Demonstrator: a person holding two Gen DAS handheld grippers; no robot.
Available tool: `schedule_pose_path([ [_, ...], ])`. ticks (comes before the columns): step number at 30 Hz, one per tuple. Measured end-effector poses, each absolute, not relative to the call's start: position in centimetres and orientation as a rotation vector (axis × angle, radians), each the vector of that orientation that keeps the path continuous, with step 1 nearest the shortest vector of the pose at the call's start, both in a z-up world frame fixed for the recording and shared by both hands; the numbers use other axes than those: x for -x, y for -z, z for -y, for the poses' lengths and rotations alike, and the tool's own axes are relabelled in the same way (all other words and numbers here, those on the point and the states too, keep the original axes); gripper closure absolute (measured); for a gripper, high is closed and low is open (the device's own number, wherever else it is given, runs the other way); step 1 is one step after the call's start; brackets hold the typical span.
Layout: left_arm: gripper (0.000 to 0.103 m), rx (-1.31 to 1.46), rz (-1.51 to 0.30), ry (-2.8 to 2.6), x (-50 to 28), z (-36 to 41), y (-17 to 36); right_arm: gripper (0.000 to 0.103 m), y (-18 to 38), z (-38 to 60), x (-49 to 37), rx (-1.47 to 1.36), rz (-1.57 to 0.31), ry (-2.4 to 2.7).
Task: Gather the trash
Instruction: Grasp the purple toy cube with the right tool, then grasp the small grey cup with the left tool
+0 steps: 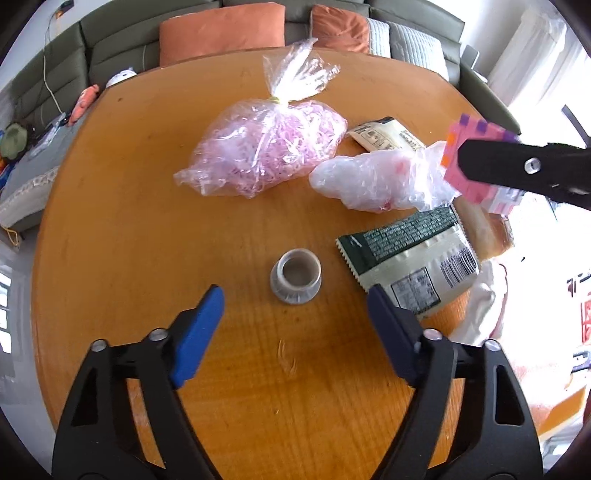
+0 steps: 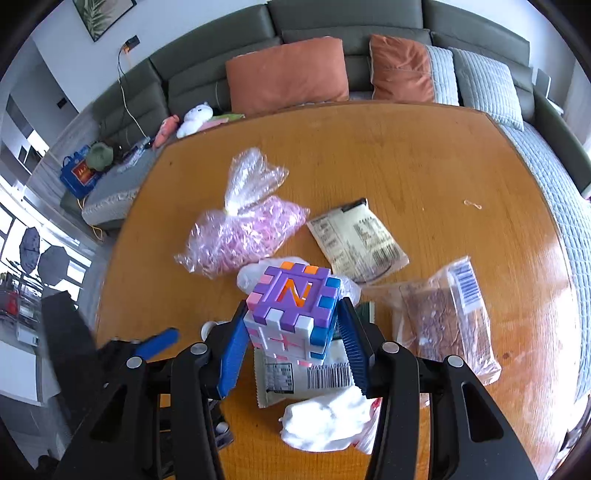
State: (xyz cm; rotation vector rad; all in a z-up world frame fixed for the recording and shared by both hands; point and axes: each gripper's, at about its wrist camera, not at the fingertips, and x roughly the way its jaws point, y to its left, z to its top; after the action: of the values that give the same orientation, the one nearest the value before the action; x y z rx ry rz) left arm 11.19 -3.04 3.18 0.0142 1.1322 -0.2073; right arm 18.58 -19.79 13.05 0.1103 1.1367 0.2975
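table (image 1: 122,229): round, wooden, littered with wrappers.
right gripper (image 2: 291,341): jaws clamped on a foam letter cube (image 2: 295,314), raised above the table.
left gripper (image 1: 295,332): jaws standing apart, nothing between them; tape roll (image 1: 296,277) on the table just ahead.
trash: clear bag of pink shreds (image 1: 266,147), tied; crumpled white plastic (image 1: 373,181) beside it; green-and-cream packet (image 1: 410,254) by the right fingertip; cream packet (image 2: 356,240) farther back.
background: sofa (image 2: 332,33) with orange cushions.

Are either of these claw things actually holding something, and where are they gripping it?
The right gripper holds a colourful foam cube, clamped by its two opposite side faces. The left gripper is open and holds nothing.
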Motion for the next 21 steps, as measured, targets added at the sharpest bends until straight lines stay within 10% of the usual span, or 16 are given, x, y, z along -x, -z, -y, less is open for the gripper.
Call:
schedule_pose_path([
  [7,0.078,-0.054,-1.130,0.237,-12.2,4.2,-2.5,0.054,-12.9,20.4,-19.0,-0.138,-1.139,-0.294],
  [21,0.079,0.018,-1.050,0.236,-9.1,0.6,-4.8,0.054,-14.1,17.3,-17.2,-0.092,-1.125,-0.325],
])
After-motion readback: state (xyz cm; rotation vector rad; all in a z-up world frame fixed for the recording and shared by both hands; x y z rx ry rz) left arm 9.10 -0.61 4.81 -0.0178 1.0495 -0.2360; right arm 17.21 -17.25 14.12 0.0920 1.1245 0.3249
